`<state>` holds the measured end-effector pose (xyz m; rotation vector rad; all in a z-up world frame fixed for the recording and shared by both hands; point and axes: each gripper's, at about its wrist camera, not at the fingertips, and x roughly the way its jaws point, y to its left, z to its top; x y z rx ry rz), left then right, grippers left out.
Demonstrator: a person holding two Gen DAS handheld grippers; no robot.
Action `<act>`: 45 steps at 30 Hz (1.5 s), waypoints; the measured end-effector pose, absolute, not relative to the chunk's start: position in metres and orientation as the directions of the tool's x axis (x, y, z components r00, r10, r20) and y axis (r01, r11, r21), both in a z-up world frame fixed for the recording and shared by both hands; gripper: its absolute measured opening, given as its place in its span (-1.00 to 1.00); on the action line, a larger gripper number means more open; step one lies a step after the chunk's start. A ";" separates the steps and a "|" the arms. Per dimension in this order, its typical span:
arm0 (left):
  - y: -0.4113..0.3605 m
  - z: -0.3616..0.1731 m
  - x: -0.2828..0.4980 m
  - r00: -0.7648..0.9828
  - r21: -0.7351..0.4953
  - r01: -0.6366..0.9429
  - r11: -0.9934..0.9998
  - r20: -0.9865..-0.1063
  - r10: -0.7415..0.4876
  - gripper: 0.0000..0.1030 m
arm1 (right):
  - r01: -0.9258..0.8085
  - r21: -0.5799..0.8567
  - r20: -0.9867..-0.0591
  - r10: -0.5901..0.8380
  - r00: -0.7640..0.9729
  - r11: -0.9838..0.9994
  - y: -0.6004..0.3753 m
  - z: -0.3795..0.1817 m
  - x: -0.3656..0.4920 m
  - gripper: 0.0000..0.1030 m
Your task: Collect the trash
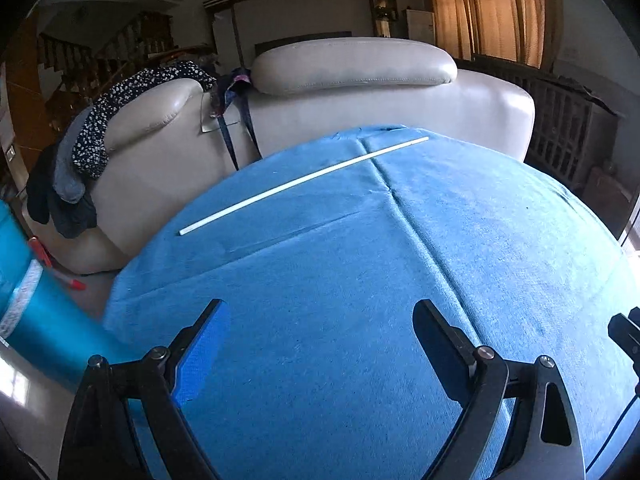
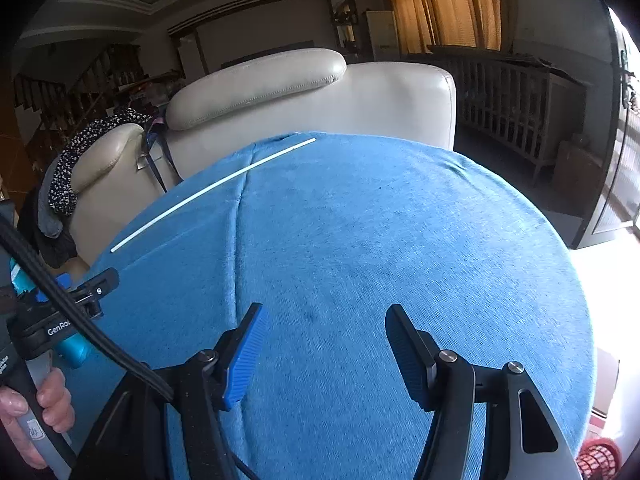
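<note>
A long thin white stick [image 1: 296,186] lies diagonally on the far left part of a table under a blue cloth [image 1: 360,280]. It also shows in the right wrist view [image 2: 208,196]. My left gripper [image 1: 320,312] is open and empty, low over the near part of the cloth. My right gripper [image 2: 324,316] is open and empty over the cloth [image 2: 380,240]. The left gripper's body [image 2: 72,308] shows at the left of the right wrist view, held by a hand [image 2: 44,412].
A cream leather sofa [image 1: 360,92] stands just behind the table, with dark spotted clothes [image 1: 120,108] draped over it. A teal cylinder [image 1: 36,320] is at the left beside the table. A wooden crib-like rail [image 2: 512,96] stands at the right. A red basket [image 2: 600,458] is at the lower right.
</note>
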<state>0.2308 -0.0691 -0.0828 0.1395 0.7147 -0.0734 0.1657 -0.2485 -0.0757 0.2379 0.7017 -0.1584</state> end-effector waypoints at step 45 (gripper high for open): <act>-0.052 -0.104 0.248 0.809 0.093 0.116 0.989 -0.587 -0.040 0.80 | 0.293 0.155 -0.638 -0.131 0.758 0.943 -0.246 -0.097 0.198 0.26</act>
